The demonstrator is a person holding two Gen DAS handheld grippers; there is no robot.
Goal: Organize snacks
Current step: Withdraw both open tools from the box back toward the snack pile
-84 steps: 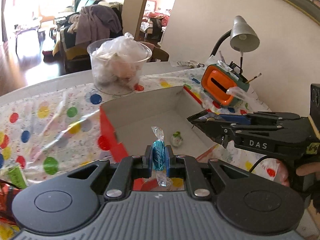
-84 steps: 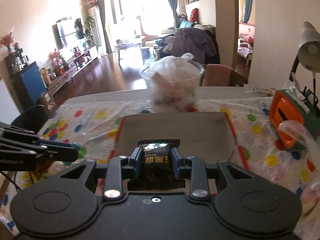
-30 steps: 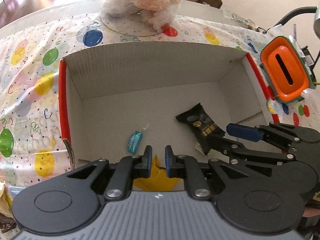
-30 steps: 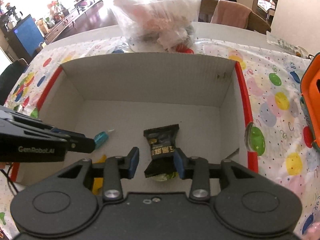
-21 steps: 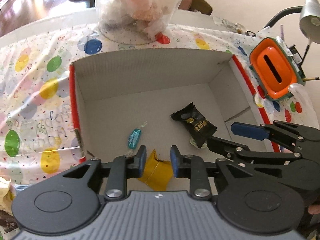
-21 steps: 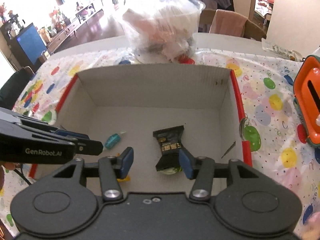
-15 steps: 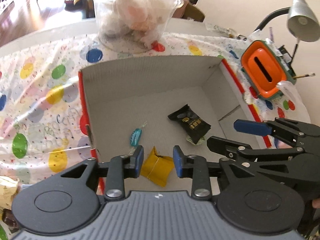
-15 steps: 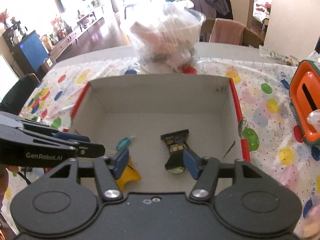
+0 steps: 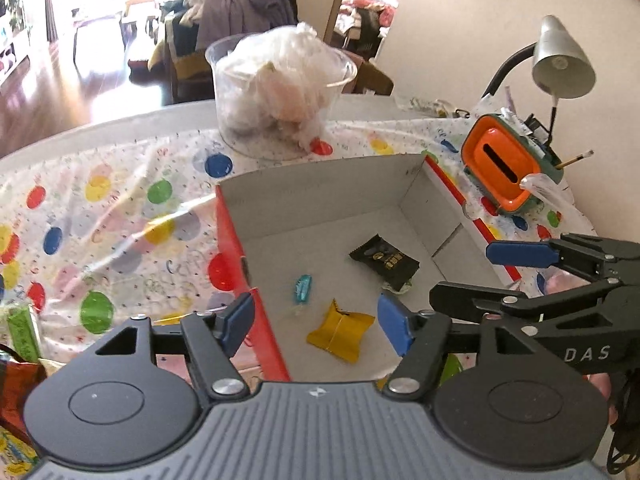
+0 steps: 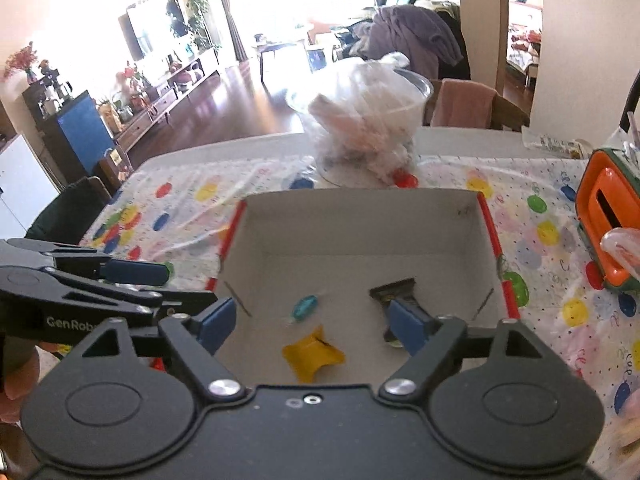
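A cardboard box (image 9: 316, 196) (image 10: 360, 216) with red edges stands on the spotted tablecloth. On its floor lie a teal wrapped candy (image 9: 302, 289) (image 10: 304, 307), a yellow packet (image 9: 341, 330) (image 10: 313, 354) and a black snack pack (image 9: 385, 259) (image 10: 394, 292). My left gripper (image 9: 318, 326) (image 10: 132, 278) hovers above the box's near edge, jaws opening, nothing between them. Beside it my right gripper (image 10: 308, 326) (image 9: 476, 276) also hangs over the box, jaws opening and empty.
A clear tub (image 9: 280, 92) (image 10: 368, 120) stuffed with plastic bags stands behind the box. An orange and green holder (image 9: 506, 166) (image 10: 608, 216) and a desk lamp (image 9: 560, 64) are at the right. More snack wrappers (image 9: 20, 332) lie at the left table edge.
Both grippers let go of their snacks into the box, opened wide, and rose and pulled back. The teal candy and black pack now lie on the box floor.
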